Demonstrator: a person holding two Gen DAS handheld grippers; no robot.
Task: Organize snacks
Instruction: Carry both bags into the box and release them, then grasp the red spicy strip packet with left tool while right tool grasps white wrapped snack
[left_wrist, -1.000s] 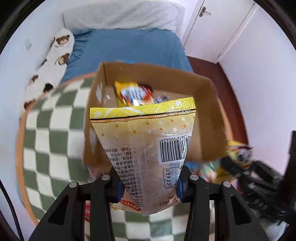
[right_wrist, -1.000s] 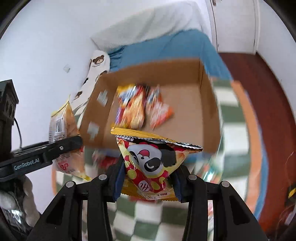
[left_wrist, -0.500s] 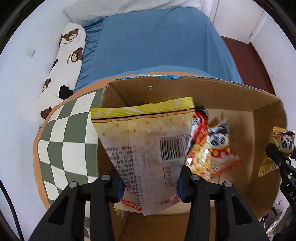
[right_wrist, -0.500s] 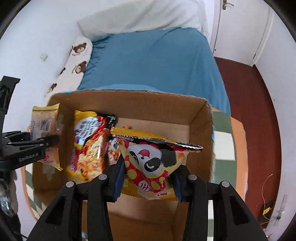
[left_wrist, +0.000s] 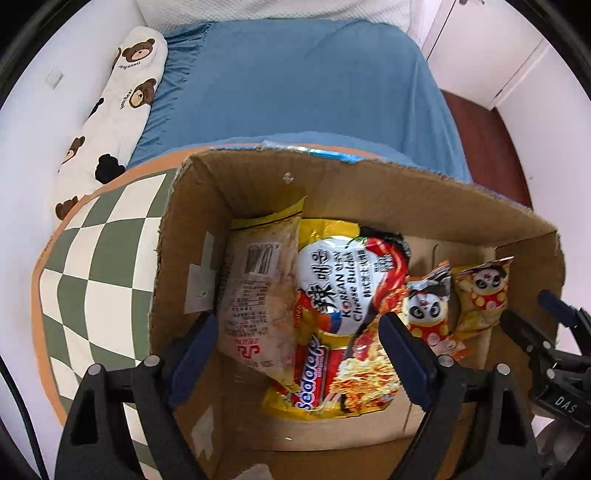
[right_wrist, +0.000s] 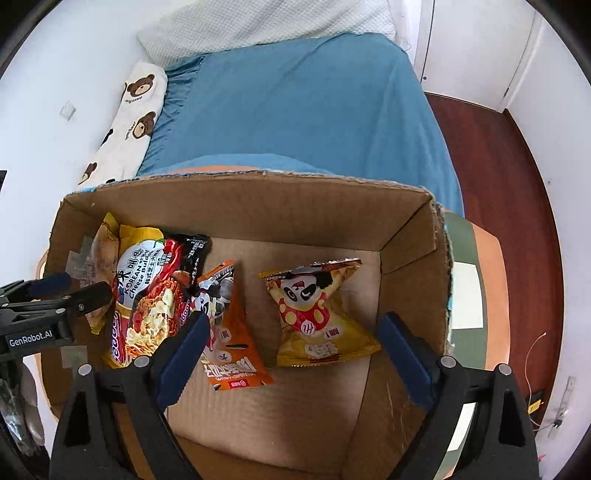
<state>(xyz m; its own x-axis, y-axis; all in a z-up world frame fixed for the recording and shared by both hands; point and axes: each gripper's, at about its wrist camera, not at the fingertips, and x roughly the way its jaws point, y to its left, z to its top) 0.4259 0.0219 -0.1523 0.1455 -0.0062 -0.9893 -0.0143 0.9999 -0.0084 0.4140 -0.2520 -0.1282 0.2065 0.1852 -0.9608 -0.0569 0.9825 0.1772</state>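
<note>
**Both grippers hang open over the snack box**

The left gripper (left_wrist: 295, 354) is spread wide and holds nothing. The right gripper (right_wrist: 291, 354) is spread wide too, with nothing between its blue pads (right_wrist: 402, 354).

A cardboard box (right_wrist: 258, 206) sits on a green and white checkered table (left_wrist: 92, 280). Four snack bags lie on its floor. At the far left is a pale bag with a barcode (left_wrist: 258, 295), leaning on the left wall. Beside it lies a Korean cheese noodle pack (left_wrist: 343, 325), partly over the pale bag. Next comes an orange panda snack bag (right_wrist: 229, 332). A yellow panda snack bag (right_wrist: 317, 317) lies on the right, apart from the orange one.

Past the box is a bed with a blue sheet (right_wrist: 295, 110) and a long bear pillow (left_wrist: 110, 110).
</note>
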